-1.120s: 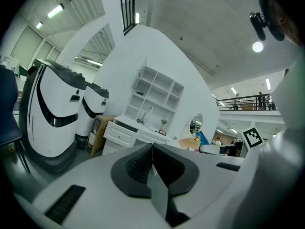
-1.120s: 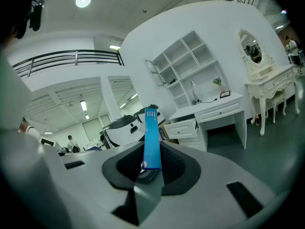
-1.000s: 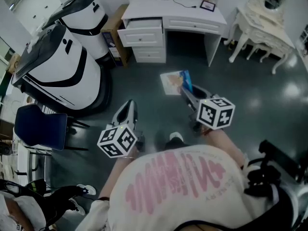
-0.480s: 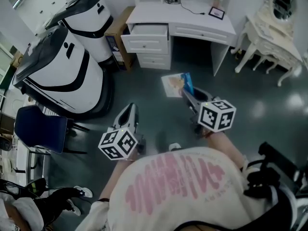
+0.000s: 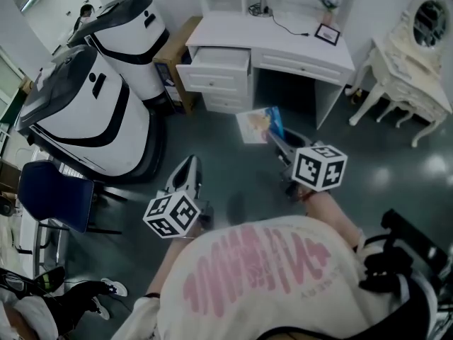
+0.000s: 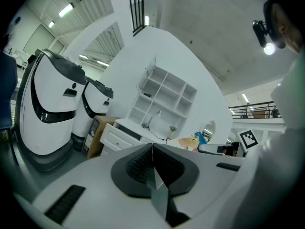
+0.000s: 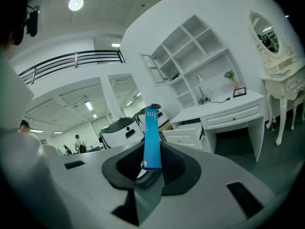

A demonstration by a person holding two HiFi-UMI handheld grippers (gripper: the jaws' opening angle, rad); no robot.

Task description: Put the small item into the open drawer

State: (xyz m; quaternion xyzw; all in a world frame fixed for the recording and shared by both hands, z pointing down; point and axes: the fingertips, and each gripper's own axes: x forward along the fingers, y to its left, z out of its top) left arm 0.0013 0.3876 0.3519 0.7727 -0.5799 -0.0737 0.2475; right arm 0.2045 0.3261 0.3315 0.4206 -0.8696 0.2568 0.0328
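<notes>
Right gripper (image 7: 151, 168): jaws partly closed and clamped on the small flat item (image 7: 151, 138). In the right gripper view the item stands upright between the pads, seen edge-on as a narrow blue strip rising above the jaws.

Left gripper (image 6: 153, 162): jaws pressed together with nothing between them.

Head view: both grippers are held in the air above the dark floor (image 5: 396, 154), well apart from the white desk (image 5: 283, 34). The right gripper (image 5: 274, 136) carries the item (image 5: 255, 125) at its tips – here its broad face shows, pale with a printed picture and a blue edge. The left gripper (image 5: 187, 164) points the same way, beside it. The open drawer (image 5: 214, 61) is the top one at the desk's left end, pulled out.

View differences:
- The right gripper view alone shows the pads on the item, and the open drawer (image 7: 186, 134) beyond it.
- The left gripper view shows the drawer (image 6: 116, 138) and, at far right, the other gripper's marker cube (image 6: 248, 138).
- Only the head view shows the two large white-and-black machines (image 5: 85, 112) left of the desk together with a white dressing table (image 5: 410, 55) to its right.
</notes>
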